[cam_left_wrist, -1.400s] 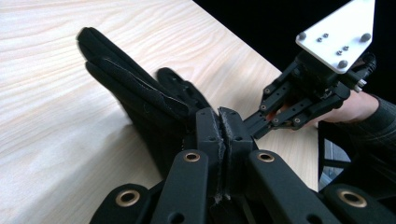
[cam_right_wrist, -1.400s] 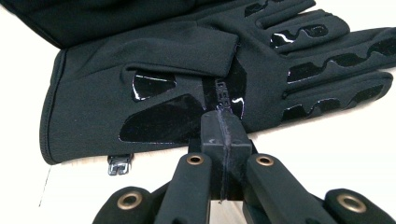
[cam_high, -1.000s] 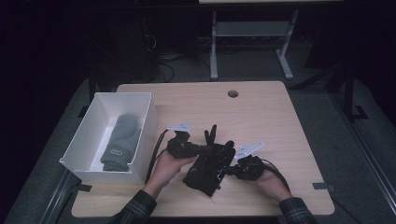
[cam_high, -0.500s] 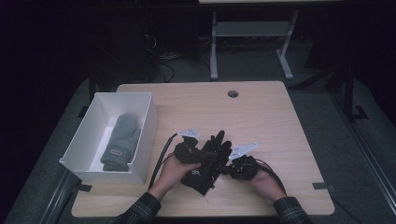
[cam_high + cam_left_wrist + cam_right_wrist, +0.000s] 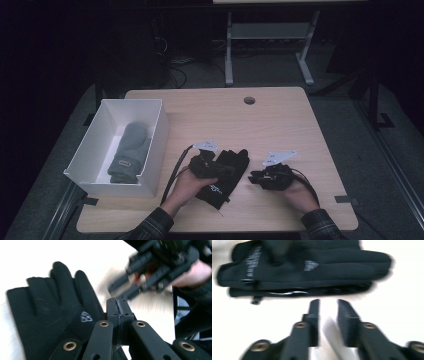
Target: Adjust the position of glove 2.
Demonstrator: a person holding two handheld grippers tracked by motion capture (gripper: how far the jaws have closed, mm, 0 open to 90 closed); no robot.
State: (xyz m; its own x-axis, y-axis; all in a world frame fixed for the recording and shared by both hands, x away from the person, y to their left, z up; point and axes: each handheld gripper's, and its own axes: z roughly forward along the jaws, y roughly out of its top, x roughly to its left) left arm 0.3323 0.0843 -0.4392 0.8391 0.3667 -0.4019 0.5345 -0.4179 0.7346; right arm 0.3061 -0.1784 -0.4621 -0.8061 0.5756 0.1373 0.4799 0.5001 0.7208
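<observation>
A black glove (image 5: 227, 175) with a small white logo lies flat on the wooden table (image 5: 280, 125), fingers pointing away from me. In the right gripper view the glove (image 5: 312, 267) looks like two layers stacked. My left gripper (image 5: 230, 170) rests on it. Its jaws (image 5: 117, 301) are pressed together with no cloth showing between them, and the glove (image 5: 55, 315) spreads to their left. My right gripper (image 5: 253, 178) sits on the table just right of the glove. Its jaws (image 5: 328, 301) have just been opening and stand apart with nothing between them. The right gripper (image 5: 155, 272) appears blurred beyond the left jaws.
A white open box (image 5: 155, 140) stands at the table's left with a grey mitten (image 5: 129, 152) lying inside. A round cable hole (image 5: 249, 100) is near the far edge. A metal stand (image 5: 265, 45) stands on the floor beyond the table.
The glove's fingers stood up a second ago and now lie flat. My right gripper has drawn away to the right of the glove and its jaws have parted.
</observation>
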